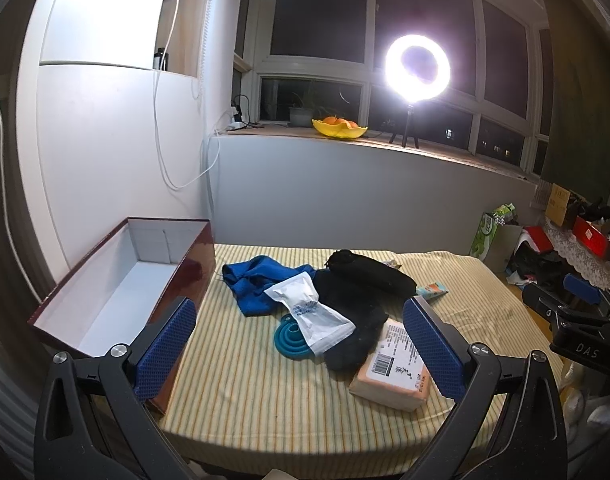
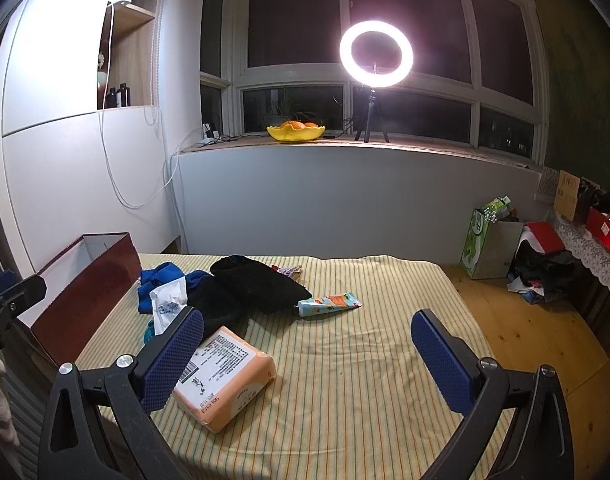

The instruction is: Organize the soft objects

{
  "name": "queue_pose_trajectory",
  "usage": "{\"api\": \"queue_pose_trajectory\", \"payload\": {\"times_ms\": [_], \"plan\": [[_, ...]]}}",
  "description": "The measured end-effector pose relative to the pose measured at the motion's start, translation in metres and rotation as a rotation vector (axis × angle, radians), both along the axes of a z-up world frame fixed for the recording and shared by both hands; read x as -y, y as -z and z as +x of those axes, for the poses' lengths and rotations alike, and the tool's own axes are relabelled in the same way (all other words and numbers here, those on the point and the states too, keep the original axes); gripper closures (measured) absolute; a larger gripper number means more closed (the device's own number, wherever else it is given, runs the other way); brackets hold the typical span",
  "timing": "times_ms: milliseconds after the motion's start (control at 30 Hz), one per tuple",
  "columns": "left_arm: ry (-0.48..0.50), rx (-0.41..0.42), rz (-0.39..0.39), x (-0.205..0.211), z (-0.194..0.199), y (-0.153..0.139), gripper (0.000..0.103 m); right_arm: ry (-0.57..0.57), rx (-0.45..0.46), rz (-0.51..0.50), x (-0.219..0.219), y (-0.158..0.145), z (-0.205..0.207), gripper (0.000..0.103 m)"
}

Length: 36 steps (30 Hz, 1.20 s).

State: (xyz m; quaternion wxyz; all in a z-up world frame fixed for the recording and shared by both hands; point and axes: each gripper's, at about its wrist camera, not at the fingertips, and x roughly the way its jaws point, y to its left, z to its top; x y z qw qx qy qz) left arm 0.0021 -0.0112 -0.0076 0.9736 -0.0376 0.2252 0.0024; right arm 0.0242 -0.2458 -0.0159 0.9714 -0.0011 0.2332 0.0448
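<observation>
— Where is the left tool (image 1: 299, 346)?
— Above the bench (image 1: 241, 392), wide open, holding nothing. The blue cloth (image 1: 257, 284) and black cloth (image 1: 357, 320) lie between its fingers, farther ahead. The open box (image 1: 117, 292) sits to its left.
— And the right tool (image 2: 307, 354)?
— Wide open too, empty. The orange pack (image 2: 229, 376) lies just beside its left finger.

The blue funnel (image 1: 291, 336) is partly covered by the white plastic packet (image 1: 311, 312), and in the right wrist view only a sliver is seen. The print on the orange tissue pack (image 2: 225, 376) cannot be read. The box (image 1: 117, 284) is cut off behind the left tongs (image 1: 301, 352).
</observation>
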Motion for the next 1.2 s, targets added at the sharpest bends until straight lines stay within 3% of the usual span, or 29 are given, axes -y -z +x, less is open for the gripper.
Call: {"api": "queue_pose_trajectory", "payload": {"times_ms": [400, 667, 900, 1033, 1200], "plan": [[0.057, -0.070, -0.035, 0.005, 0.011, 0.015, 0.000, -0.007, -0.054, 0.017, 0.004, 0.012, 0.011, 0.000], [0.163, -0.163, -0.100, 0.010, 0.031, 0.036, 0.001, -0.076, -0.177, 0.113, 0.012, 0.034, 0.031, 0.000], [0.261, -0.296, -0.157, 0.017, 0.055, 0.063, 0.001, -0.159, -0.300, 0.207, 0.014, 0.056, 0.052, 0.000], [0.301, -0.353, -0.169, 0.021, 0.065, 0.078, 0.006, -0.204, -0.374, 0.275, 0.014, 0.069, 0.066, 0.000], [0.355, -0.433, -0.241, 0.023, 0.073, 0.097, 0.010, -0.246, -0.474, 0.359, 0.015, 0.086, 0.083, 0.001]]}}
